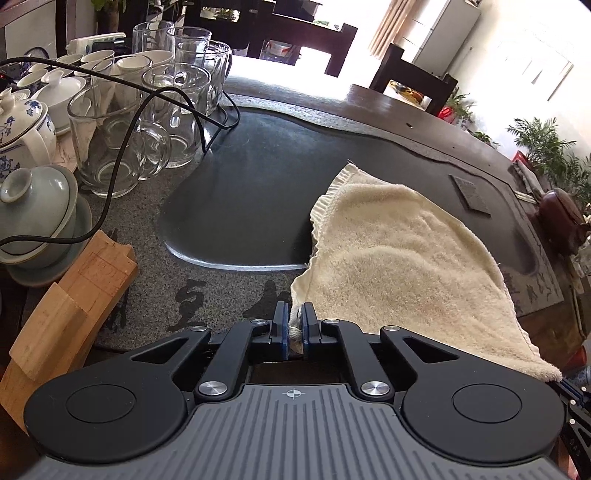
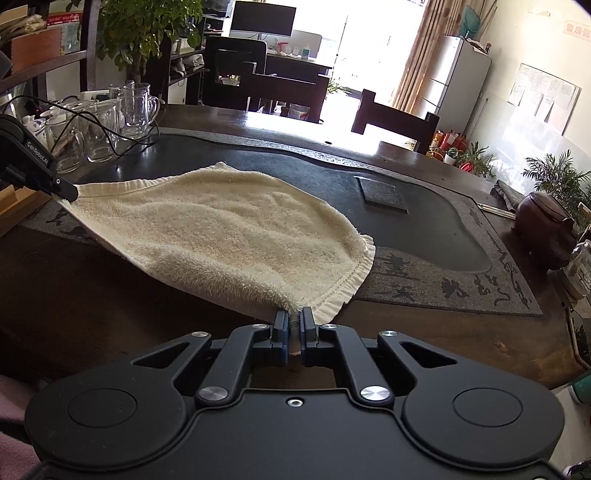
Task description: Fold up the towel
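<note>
strong daylight pours in from the blown-out white window (image 2: 369, 40) at twelve o'clock, washing out detail there. glare streaks the far edge of the dark polished wooden table (image 2: 280, 118). the near foreground sits in dim shade. both fisheye views bend straight lines at the rims, corners go black, and the clear glass mugs (image 1: 173, 110) at ten o'clock look sharp.

Office tea room: stone tea tray (image 2: 424, 229), monitor (image 2: 263, 18), teaware (image 1: 26, 122).
</note>
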Demonstrator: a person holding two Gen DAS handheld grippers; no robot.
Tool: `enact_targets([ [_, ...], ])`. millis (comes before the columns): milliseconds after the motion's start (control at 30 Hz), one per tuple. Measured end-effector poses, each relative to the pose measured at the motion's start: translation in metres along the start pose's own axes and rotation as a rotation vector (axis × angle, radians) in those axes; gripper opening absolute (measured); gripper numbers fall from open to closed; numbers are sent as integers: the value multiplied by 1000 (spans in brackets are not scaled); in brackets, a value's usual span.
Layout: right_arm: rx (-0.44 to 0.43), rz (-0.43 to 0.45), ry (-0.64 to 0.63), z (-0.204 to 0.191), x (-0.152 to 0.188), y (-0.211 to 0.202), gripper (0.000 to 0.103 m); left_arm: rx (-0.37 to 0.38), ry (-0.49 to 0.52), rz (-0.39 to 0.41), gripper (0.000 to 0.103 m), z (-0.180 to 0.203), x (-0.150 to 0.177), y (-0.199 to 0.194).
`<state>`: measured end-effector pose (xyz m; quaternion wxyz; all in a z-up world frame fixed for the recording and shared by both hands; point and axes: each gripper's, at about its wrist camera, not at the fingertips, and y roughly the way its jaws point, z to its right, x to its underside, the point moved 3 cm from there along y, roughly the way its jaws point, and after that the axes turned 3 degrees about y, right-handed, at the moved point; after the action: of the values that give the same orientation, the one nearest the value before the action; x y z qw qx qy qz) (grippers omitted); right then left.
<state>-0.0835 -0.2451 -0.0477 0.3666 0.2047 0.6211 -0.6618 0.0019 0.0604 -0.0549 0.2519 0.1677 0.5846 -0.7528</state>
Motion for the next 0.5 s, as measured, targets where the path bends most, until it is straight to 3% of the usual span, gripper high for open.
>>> enact_targets([
  [500, 60, 35, 100, 34, -35, 47, 6, -2, -57, 77, 7, 30, -66, 38],
])
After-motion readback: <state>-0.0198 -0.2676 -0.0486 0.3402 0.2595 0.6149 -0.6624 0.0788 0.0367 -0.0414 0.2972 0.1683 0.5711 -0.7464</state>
